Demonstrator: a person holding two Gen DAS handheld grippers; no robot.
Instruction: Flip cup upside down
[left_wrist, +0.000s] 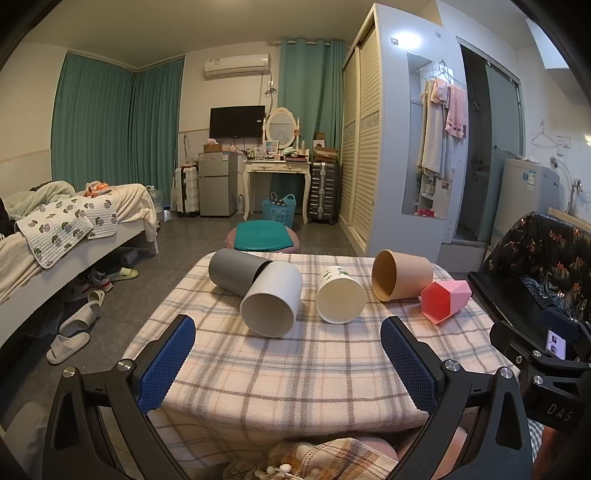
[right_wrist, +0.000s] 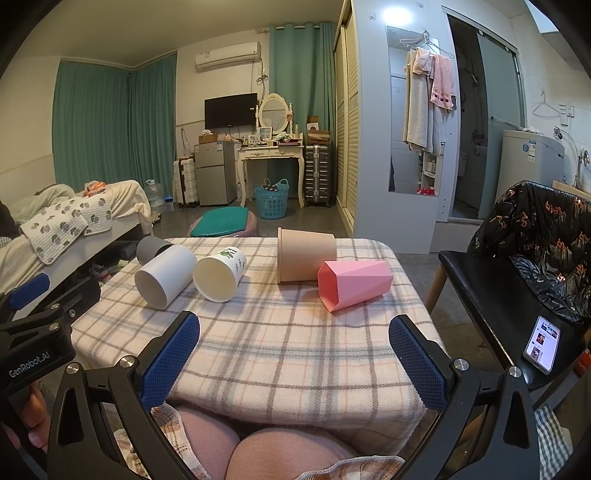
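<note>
The left gripper (left_wrist: 288, 354) hangs over the near part of the plaid-clothed table (left_wrist: 295, 373), its blue-padded fingers (left_wrist: 168, 363) spread wide with nothing between them; the right gripper (right_wrist: 295, 356) is likewise agape and empty above the near edge of the same cloth. Beyond the left gripper, five cups lie on their sides: a white cylindrical cup (left_wrist: 271, 301) with its mouth toward the camera, its base touching a grey cylindrical cup (left_wrist: 236, 273) behind it; just to the right, a cream paper cup with a green print (left_wrist: 340, 295); then a tan kraft-paper cup (left_wrist: 400, 275), and a pink faceted plastic cup (left_wrist: 445, 301) touching its side. From the right wrist view the pink cup lies nearest that gripper. A black chair (right_wrist: 480, 295) stands right of the table with a lit smartphone (right_wrist: 541, 344) on its seat
</note>
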